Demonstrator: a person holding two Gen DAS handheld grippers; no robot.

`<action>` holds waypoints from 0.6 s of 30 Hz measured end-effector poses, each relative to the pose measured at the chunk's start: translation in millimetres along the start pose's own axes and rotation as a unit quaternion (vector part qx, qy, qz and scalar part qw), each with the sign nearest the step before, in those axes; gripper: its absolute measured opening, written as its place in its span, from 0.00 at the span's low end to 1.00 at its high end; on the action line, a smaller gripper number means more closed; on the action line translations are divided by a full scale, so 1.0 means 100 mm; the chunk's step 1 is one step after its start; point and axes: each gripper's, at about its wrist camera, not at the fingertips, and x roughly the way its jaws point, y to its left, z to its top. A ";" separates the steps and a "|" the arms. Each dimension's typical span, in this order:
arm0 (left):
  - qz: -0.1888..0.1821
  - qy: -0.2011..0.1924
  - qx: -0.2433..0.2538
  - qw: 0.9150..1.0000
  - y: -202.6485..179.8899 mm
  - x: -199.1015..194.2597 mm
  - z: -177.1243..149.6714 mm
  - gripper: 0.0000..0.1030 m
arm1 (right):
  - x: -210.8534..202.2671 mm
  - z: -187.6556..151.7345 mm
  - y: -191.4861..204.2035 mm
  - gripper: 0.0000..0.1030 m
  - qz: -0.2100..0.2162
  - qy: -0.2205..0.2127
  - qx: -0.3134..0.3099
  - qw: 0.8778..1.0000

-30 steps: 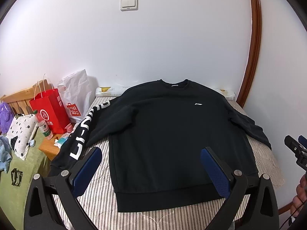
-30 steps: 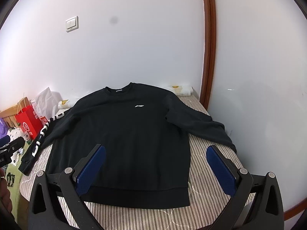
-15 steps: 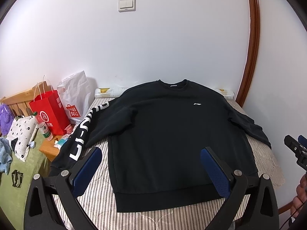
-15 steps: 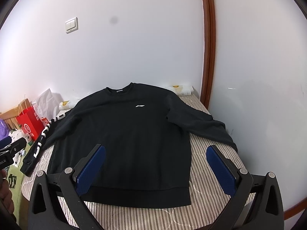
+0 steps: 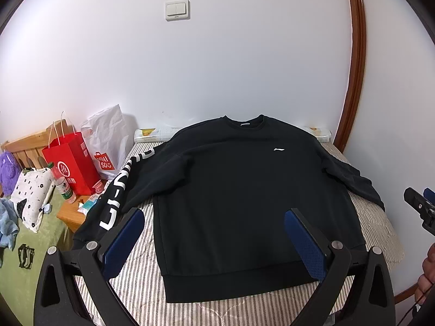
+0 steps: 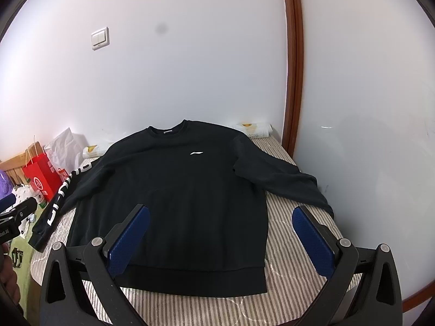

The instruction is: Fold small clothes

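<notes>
A black sweatshirt lies flat, front up, on a striped mattress, collar toward the far wall. Its left sleeve with white lettering hangs over the mattress's left edge. Its right sleeve stretches out toward the right wall. My left gripper hovers open above the hem area, nothing between its blue pads. My right gripper is likewise open and empty over the sweatshirt's lower right part. Each gripper shows at the edge of the other's view.
A red paper bag and a white plastic bag stand left of the mattress beside a small wooden table with a bottle. A white wall runs behind, another on the right with a brown wooden trim.
Both grippers have drifted slightly; the view of the sweatshirt shifts a little. The garment has not moved and both grippers stay open.
</notes>
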 end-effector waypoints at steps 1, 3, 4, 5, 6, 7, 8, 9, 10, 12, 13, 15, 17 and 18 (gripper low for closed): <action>0.001 0.001 0.001 1.000 0.00 0.00 0.00 1.00 | 0.01 0.00 0.00 1.00 0.000 0.001 0.001 1.000; 0.002 0.000 -0.001 1.000 0.01 0.00 0.00 1.00 | 0.02 0.00 0.01 1.00 0.001 0.003 -0.001 1.000; 0.002 0.000 -0.003 1.000 0.03 0.01 -0.01 1.00 | 0.02 0.00 0.01 1.00 0.002 0.003 -0.002 1.000; 0.001 0.000 -0.005 1.000 0.04 0.01 -0.01 1.00 | 0.02 -0.01 0.02 1.00 0.002 0.003 -0.004 1.000; 0.002 0.000 -0.008 1.000 0.06 0.01 -0.01 1.00 | 0.02 -0.01 0.04 1.00 0.002 0.003 -0.006 1.000; 0.004 -0.001 -0.009 1.000 0.06 0.01 -0.02 1.00 | 0.02 -0.01 0.04 1.00 0.003 0.002 -0.007 1.000; 0.007 -0.003 -0.008 1.000 0.07 0.02 -0.01 1.00 | 0.02 -0.01 0.05 1.00 0.006 -0.001 -0.008 1.000; 0.010 -0.005 -0.007 1.000 0.08 0.02 -0.02 1.00 | 0.02 -0.02 0.06 1.00 0.008 -0.003 -0.008 1.000; 0.011 -0.007 -0.007 1.000 0.08 0.02 -0.02 1.00 | 0.02 -0.02 0.07 1.00 0.008 -0.005 -0.007 1.000; 0.011 -0.010 -0.010 1.000 0.10 0.03 -0.04 1.00 | 0.02 -0.04 0.09 1.00 0.009 -0.008 -0.006 1.000; 0.009 -0.010 -0.012 1.000 0.10 0.04 -0.05 1.00 | 0.03 -0.05 0.10 1.00 0.010 -0.009 -0.007 1.000; 0.005 -0.011 -0.013 1.000 0.13 0.06 -0.06 1.00 | 0.03 -0.06 0.12 1.00 0.011 -0.010 -0.011 1.000; 0.004 -0.013 -0.008 1.000 0.14 0.08 -0.08 1.00 | 0.04 -0.08 0.15 1.00 0.015 -0.015 -0.016 1.000; 0.006 -0.015 -0.006 1.000 0.15 0.09 -0.10 1.00 | 0.04 -0.09 0.17 1.00 0.016 -0.017 -0.018 1.000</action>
